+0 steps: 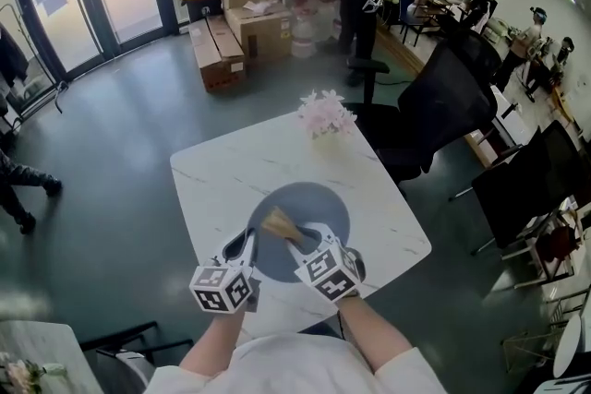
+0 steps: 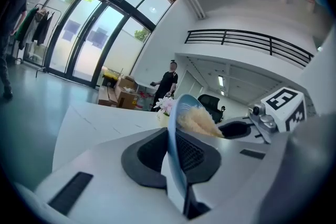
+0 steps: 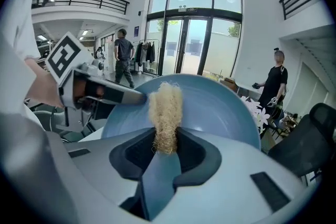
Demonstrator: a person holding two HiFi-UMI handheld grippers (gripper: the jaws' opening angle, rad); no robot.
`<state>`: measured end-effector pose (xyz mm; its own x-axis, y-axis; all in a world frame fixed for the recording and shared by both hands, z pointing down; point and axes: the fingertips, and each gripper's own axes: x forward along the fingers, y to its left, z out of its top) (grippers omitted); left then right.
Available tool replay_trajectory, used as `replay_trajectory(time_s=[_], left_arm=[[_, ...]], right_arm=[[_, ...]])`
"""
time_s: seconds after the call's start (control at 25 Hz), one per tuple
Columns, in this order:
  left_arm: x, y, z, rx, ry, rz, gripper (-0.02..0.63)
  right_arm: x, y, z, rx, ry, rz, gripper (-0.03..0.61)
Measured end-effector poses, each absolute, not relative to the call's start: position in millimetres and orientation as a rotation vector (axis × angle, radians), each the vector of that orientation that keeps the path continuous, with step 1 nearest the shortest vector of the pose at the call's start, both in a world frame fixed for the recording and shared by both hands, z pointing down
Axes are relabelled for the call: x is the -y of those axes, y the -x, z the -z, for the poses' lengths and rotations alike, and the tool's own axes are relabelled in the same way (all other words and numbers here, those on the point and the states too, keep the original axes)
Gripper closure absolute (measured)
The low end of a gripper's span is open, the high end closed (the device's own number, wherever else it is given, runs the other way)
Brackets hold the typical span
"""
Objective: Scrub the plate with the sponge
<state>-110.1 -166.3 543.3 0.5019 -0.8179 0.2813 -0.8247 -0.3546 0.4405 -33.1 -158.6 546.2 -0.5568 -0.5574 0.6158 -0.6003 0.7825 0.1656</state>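
Left tongs (image 2: 177, 157) pinch the plate (image 3: 220, 107) rim, right tongs (image 3: 167, 147) clamp the sponge (image 3: 165, 105); scrubbing hard, I could lose that thin rim hold.

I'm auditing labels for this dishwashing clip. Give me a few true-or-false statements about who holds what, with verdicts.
1. The left gripper is shut on the rim of the blue plate. True.
2. The right gripper holds a green sponge. False: the sponge is straw-coloured and fibrous.
3. The sponge lies against the plate. True.
4. The flowers lie on the plate. False: they stand on the white table, beyond the plate.
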Motion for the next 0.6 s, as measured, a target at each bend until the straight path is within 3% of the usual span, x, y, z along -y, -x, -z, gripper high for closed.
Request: replay_trajectory(time_s=[0.6], left_arm=[[182, 125, -541, 1.388, -2.200, -0.003, 0.569]], right_arm=[[180, -66, -582, 2.071, -1.005, -0.261, 0.457]])
